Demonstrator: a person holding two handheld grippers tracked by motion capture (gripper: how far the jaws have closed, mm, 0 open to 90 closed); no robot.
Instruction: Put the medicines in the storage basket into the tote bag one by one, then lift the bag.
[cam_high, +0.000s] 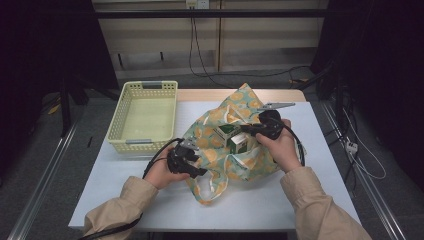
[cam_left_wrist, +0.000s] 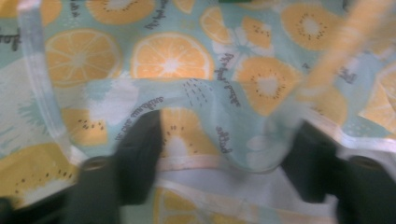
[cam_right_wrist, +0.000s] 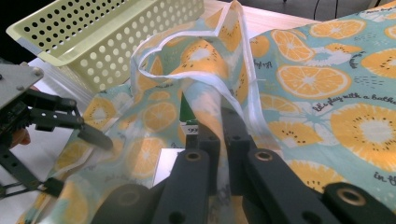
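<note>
Bag — fruit-print cloth, lying slumped mid-table, toward the near edge, mouth partly opened. Small boxes are seen inside the mouth, white and green; their count cannot be told.

Right gripper: jaws clenched on the bag's rim, white hem pinched between them, cloth lifted into a peak in the right gripper view.

Left gripper: set at the bag's near-left rim. In the left gripper view the hem sags between the two jaws; both black fingers stand apart from the fold — not yet pinched, so it is taken as released.

Basket — yellow, perforated, sits at the far-left corner, just beside the bag, nothing visible in it.

Step judged in hand: the mouth is being opened, second rim about to be gripped. Next move calls for the left jaws to be shut on the hem, then the rims drawn apart so the boxes can be reached.
</note>
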